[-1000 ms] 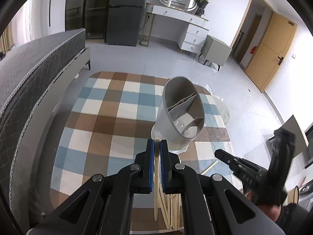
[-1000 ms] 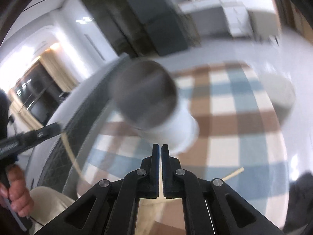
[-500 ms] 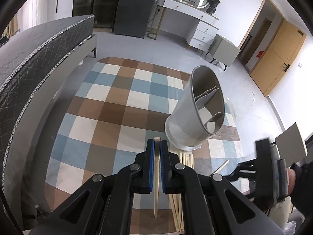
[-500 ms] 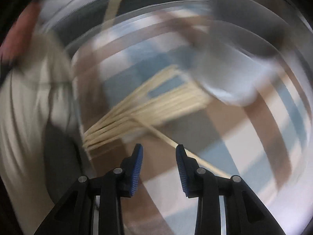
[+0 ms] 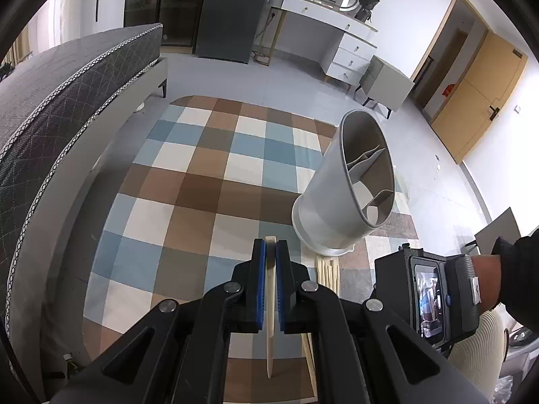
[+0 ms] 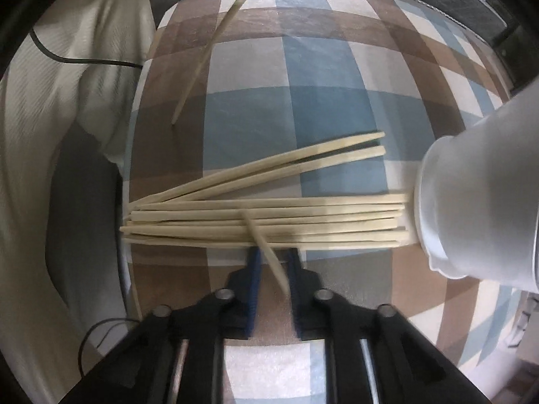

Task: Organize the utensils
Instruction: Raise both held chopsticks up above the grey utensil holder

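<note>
Left gripper [image 5: 270, 247]: jaws pressed together on one wooden chopstick [image 5: 269, 320], pinched near its thick end; thin tip hanging down toward the rug.
Same chopstick, right wrist view: seen from above as a slanted stick [image 6: 209, 47], tip near the rug at upper left.
Right gripper [image 6: 272, 262]: pointing straight down at the floor, jaws closing; a single loose chopstick [image 6: 266, 252] standing slanted in the gap between the blue pads, not yet pressed from both sides as far as visible.
Chopstick pile [image 6: 266, 222]: many wooden chopsticks lying flat and almost parallel on the rug, thick ends touching the foot of the holder; two more [image 6: 269, 168] spread out at an angle just beside the pile.
Utensil holder [image 5: 350, 188]: grey round cup with inner dividers, standing upright on the rug, compartments empty as far as seen; in the right wrist view at the right edge [image 6: 478, 208].
Checked rug [image 5: 188, 188]: brown, blue and white squares, under everything.
Bed [image 5: 50, 107]: dark quilted, along the left side.
Person: hand and dark sleeve [image 5: 505, 269] behind the right gripper body, at right of the left wrist view.
</note>
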The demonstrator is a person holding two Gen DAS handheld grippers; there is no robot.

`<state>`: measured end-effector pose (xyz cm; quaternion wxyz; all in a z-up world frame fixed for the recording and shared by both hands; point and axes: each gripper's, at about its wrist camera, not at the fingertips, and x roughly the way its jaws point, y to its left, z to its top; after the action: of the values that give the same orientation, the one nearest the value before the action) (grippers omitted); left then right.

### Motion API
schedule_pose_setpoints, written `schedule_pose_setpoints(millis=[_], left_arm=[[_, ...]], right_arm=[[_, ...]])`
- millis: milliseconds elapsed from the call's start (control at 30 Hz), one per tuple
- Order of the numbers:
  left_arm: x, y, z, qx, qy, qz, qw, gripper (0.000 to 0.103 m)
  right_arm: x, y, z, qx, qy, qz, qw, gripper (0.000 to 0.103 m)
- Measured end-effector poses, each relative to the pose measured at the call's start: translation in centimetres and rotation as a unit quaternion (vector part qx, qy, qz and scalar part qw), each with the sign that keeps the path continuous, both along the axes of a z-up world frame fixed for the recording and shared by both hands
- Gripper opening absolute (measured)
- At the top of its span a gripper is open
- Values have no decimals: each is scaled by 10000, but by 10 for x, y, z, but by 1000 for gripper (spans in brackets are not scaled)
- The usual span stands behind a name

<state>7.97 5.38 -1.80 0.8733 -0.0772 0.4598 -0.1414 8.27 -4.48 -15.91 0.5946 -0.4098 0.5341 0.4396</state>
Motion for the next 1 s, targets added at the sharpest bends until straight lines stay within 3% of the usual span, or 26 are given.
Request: schedule_pose_setpoints(millis=[133,267,467,700,867,1000], left_arm=[[0,3,1,-93,0,13,10000,1],[-2,5,3,-217,29,64,9997,1],[-10,-5,13,-285,-64,-54,9996,1],[-17,-25,27,-189,-55,-285,9994,1],[-19,-33,34,-150,-22,-299,9994,1],[-24,-39,55,-124,-192,-403,9989,1]], right_arm=[[4,-9,15,489,-238,-491,9973,5],[12,-31,49,1402,-441,-1555,9768,5],[-7,-67,88,2620,-780,-2936,9160,5],[-19,-110,107,3740,-816,-4342,8154,5],[-21,-121,119,4118,-829,-4699,7763,5],[-27,-129,139,4359,-1104,-4736,7573,5]])
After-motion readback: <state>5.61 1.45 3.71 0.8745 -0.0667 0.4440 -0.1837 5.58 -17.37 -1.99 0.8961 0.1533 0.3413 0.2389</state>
